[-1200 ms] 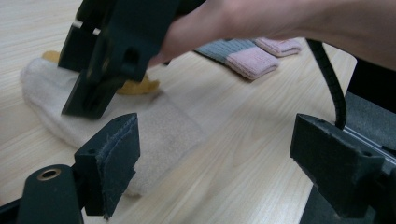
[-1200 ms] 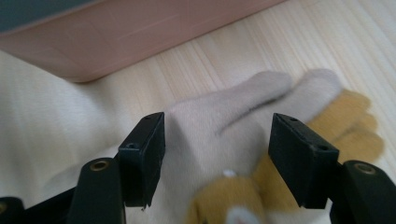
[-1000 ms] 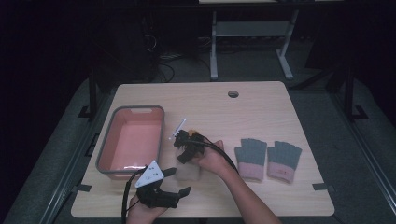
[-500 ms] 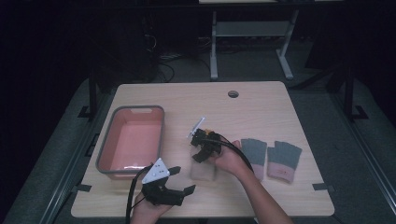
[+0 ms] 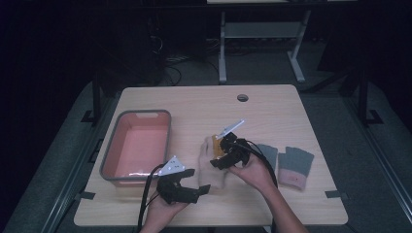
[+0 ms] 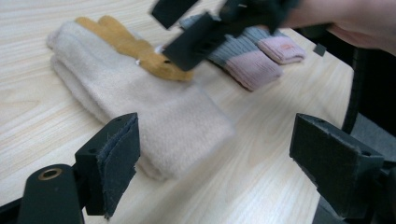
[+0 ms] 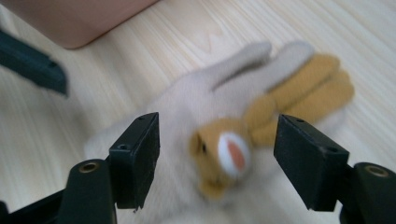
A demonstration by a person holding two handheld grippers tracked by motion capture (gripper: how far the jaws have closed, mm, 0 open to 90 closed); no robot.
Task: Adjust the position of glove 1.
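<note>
Right now the pink tub [image 5: 138,145] sits at the table's [image 5: 291,116] left; the cream glove [image 5: 212,167] lies mid-table. Above it the right gripper [image 5: 221,162], jaws just opened wide, hovers over what looks like a mustard glove [image 7: 299,100]; the left gripper [image 5: 197,182] gapes empty.

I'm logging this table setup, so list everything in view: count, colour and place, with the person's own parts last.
Table: one, light wood, under everything.
Bin: one, grey rim, pink inside, on the table's left side.
Cream glove: one, cream, mid-table, flat between the two grippers.
Tan glove: one, mustard-tan with a white and orange patch, lying on the cream glove.
Grey gloves: two, grey with pink cuffs, side by side on the table's right.
Left gripper: one, black, jaws open, near the front edge, pointing at the cream glove.
Right gripper: one, black, jaws open and just been opening, over the tan glove.
</note>
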